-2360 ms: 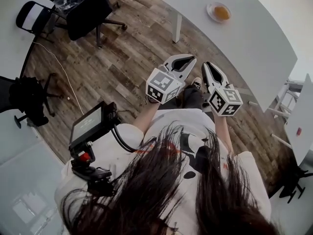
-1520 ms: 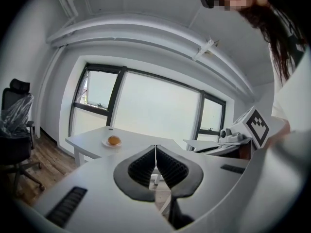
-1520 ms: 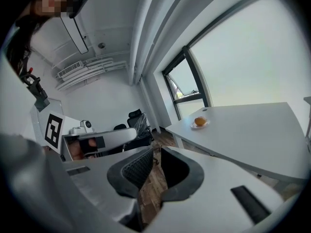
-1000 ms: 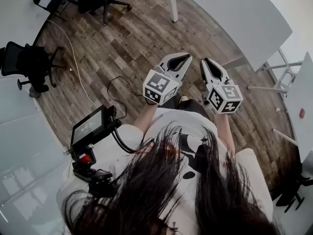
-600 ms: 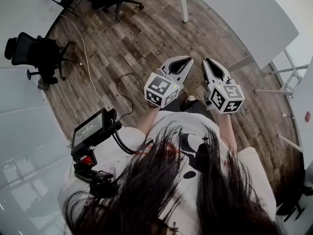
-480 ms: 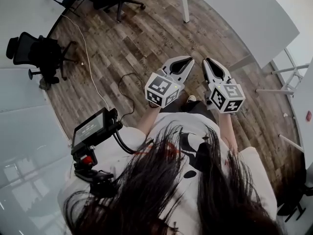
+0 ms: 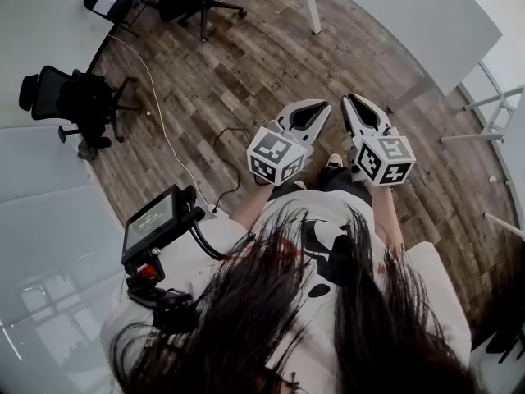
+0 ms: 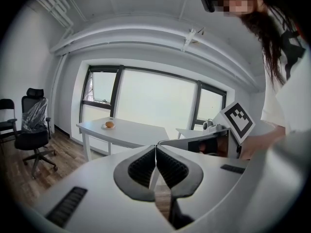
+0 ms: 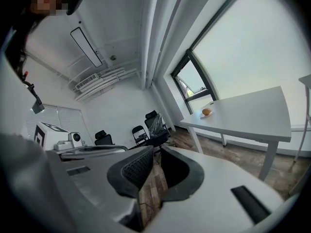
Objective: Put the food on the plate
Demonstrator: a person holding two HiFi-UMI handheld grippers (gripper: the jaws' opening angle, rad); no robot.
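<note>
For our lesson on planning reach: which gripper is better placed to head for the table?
Right, slightly. Both the left gripper and right gripper are shut, empty and side by side, but the white table lies towards the right gripper's side.

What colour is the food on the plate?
The food is orange, clearest in the left gripper view.

An office: black swivel chairs (image 8: 34, 140) stand on wood-plank floor (image 7: 246, 64) to the left of the left gripper (image 8: 155, 148). Ahead of it, a white bench (image 8: 136, 130) fronts wide windows (image 8: 155, 98).
</note>
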